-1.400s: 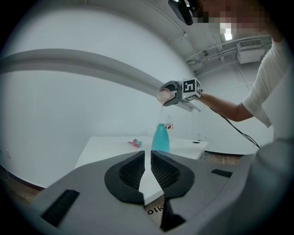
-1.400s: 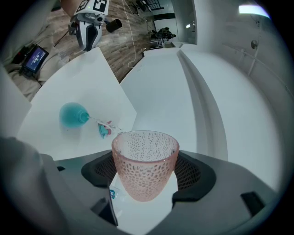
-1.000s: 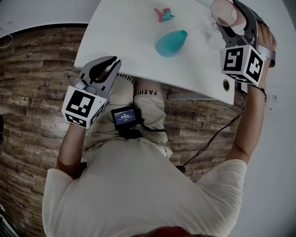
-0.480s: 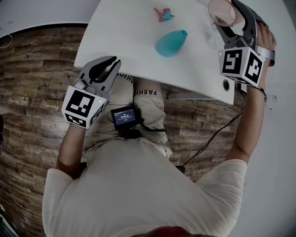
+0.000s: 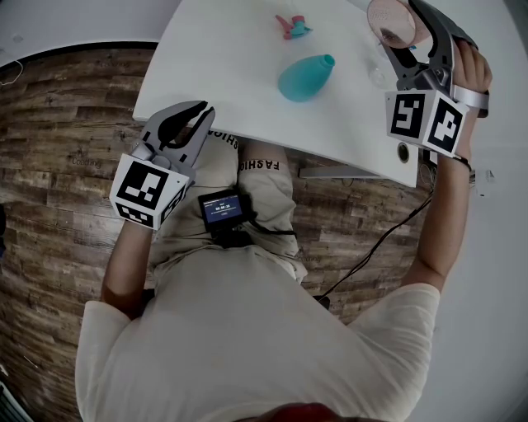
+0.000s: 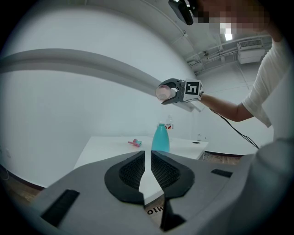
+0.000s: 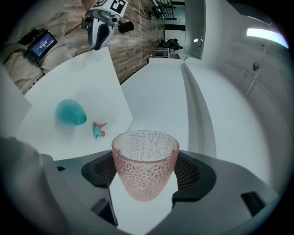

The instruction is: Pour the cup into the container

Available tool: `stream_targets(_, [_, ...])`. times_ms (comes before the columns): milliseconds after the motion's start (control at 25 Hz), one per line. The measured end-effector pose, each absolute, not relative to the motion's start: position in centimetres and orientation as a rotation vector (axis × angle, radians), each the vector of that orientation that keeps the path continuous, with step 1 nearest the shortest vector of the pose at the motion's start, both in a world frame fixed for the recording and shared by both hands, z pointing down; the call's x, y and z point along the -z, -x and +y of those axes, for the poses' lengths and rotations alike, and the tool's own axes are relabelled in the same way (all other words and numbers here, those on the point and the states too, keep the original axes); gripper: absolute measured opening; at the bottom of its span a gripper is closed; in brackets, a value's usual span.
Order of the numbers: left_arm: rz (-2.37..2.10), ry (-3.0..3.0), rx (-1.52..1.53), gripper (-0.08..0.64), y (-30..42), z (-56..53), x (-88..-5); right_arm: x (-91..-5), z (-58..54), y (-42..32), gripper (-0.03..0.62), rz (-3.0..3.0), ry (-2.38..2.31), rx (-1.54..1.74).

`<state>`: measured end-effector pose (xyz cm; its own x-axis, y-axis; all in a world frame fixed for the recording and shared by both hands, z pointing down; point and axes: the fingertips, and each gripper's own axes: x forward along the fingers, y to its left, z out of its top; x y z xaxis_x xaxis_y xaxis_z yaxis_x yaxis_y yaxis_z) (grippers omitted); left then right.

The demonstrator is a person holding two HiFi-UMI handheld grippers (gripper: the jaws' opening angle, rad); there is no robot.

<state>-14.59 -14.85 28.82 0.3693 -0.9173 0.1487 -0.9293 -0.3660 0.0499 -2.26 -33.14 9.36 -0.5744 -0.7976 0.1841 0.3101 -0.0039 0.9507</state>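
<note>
Cup point(image 7: 144, 158), translucent pink, dimpled and tapered, sits clamped in right gripper point(image 7: 146, 176).

The cup point(image 7: 145, 163) is translucent pink plastic, dimpled and glossy. The table point(image 5: 223, 66) is smooth matt white; the bottle point(image 5: 304, 78) on it, smooth teal plastic. Under the table, grainy wood floor point(image 5: 66, 140). The left gripper point(image 6: 148, 158) is matt grey, pads point(image 6: 132, 172) ribbed black.

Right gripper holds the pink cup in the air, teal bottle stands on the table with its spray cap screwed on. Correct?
Not quite: the spray cap is off, lying on the table apart from the open-necked teal bottle; the head view shows it. The rest holds: the right gripper holds the pink cup in the air.
</note>
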Motion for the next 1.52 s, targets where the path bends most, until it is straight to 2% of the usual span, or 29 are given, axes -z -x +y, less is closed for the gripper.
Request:
stream_targets(800, [-1.707, -2.488, -0.154, 0.052, 14.4, -14.6, -28.7, -11.1, -31.2, 3.5, 0.371, -1.051, -0.487, 2.163])
stream_targets(1320, [-1.785, -2.481, -0.13, 0.051, 15.0, -14.9, -27.1, -11.8, -31.3, 3.3, 0.371, -1.195, -0.534, 2.115])
stream_targets(1520, [-1.824, -2.476, -0.111, 0.051, 15.2, -15.0, -26.1, -11.8, -31.5, 2.8, 0.371, -1.437, -0.596, 1.96])
